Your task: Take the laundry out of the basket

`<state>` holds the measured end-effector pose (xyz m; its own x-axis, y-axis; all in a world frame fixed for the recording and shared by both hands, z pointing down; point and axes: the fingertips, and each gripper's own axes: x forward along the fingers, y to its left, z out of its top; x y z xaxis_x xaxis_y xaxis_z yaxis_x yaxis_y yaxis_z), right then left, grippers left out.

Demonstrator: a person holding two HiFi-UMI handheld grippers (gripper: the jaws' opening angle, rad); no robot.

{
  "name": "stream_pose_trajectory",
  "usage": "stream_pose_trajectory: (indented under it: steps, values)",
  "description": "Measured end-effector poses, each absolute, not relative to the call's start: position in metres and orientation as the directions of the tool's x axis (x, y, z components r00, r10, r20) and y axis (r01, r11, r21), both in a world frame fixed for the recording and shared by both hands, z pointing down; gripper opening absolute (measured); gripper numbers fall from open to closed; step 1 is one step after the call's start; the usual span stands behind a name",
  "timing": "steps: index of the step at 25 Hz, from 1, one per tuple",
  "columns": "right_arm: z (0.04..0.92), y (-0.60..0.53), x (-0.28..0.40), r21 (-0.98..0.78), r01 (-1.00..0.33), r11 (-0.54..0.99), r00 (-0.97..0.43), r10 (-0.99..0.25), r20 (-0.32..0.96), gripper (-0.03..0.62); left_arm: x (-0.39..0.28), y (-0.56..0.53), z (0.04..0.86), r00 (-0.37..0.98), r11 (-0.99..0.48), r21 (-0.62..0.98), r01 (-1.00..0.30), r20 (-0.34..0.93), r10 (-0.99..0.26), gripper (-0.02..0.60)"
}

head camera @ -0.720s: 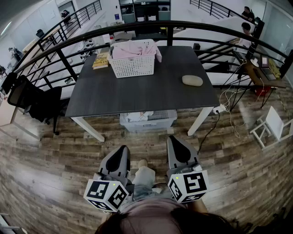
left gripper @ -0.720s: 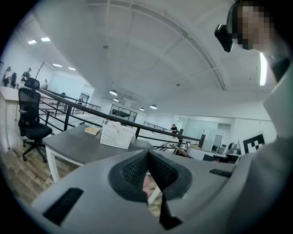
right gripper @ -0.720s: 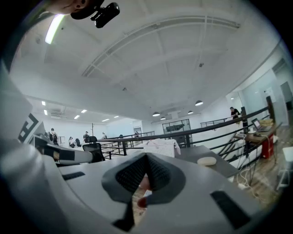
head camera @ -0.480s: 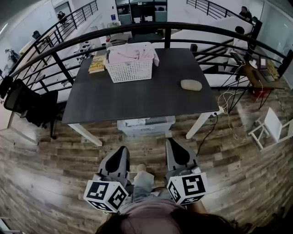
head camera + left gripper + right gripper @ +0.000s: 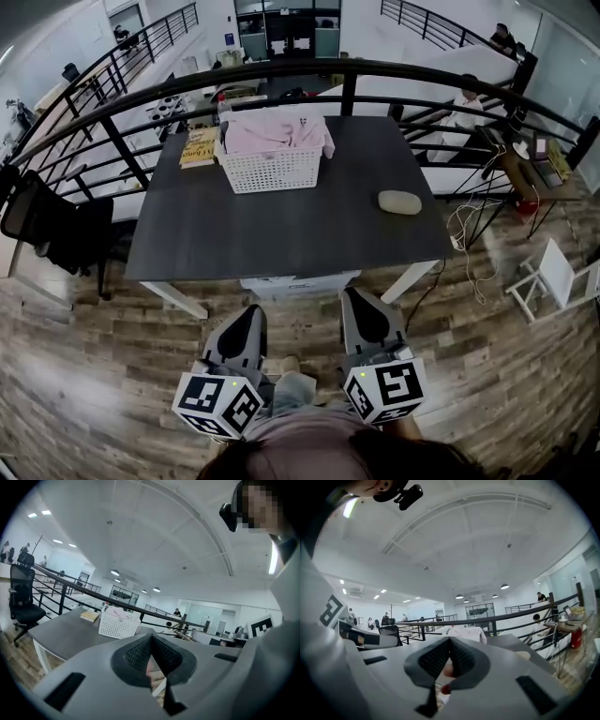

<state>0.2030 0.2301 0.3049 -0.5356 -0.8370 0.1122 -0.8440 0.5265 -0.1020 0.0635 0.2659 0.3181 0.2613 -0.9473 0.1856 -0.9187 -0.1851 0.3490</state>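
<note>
L gripper (image 5: 246, 319), R gripper (image 5: 364, 305) both pinched closed, empty, short of table (image 5: 281, 225). Basket (image 5: 272, 169) w/ pink laundry (image 5: 275, 131) at far edge, long axis crosswise, slightly nearer L.

Ahead of me the basket (image 5: 272, 167) sits at the table's (image 5: 281, 234) far edge, laundry (image 5: 272, 131) in it; a book (image 5: 198, 147) lies just left; a lump (image 5: 399, 202) lies right, nearer me.

We look over an open-plan office from a mezzanine: a black metal railing (image 5: 394, 73) runs behind the dark desk (image 5: 281, 211), a black swivel chair (image 5: 47, 220) stands at the left, and a person (image 5: 466, 101) sits working far right.
</note>
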Motion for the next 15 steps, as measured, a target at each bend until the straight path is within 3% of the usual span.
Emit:
stream_pose_trajectory:
  steps: [15]
  values:
    - [0.296, 0.134, 0.116, -0.114, -0.820, 0.560, -0.571, -0.815, 0.103, 0.017, -0.037, 0.172, 0.325, 0.263, -0.177, 0.369, -0.913, 0.199, -0.944, -0.003]
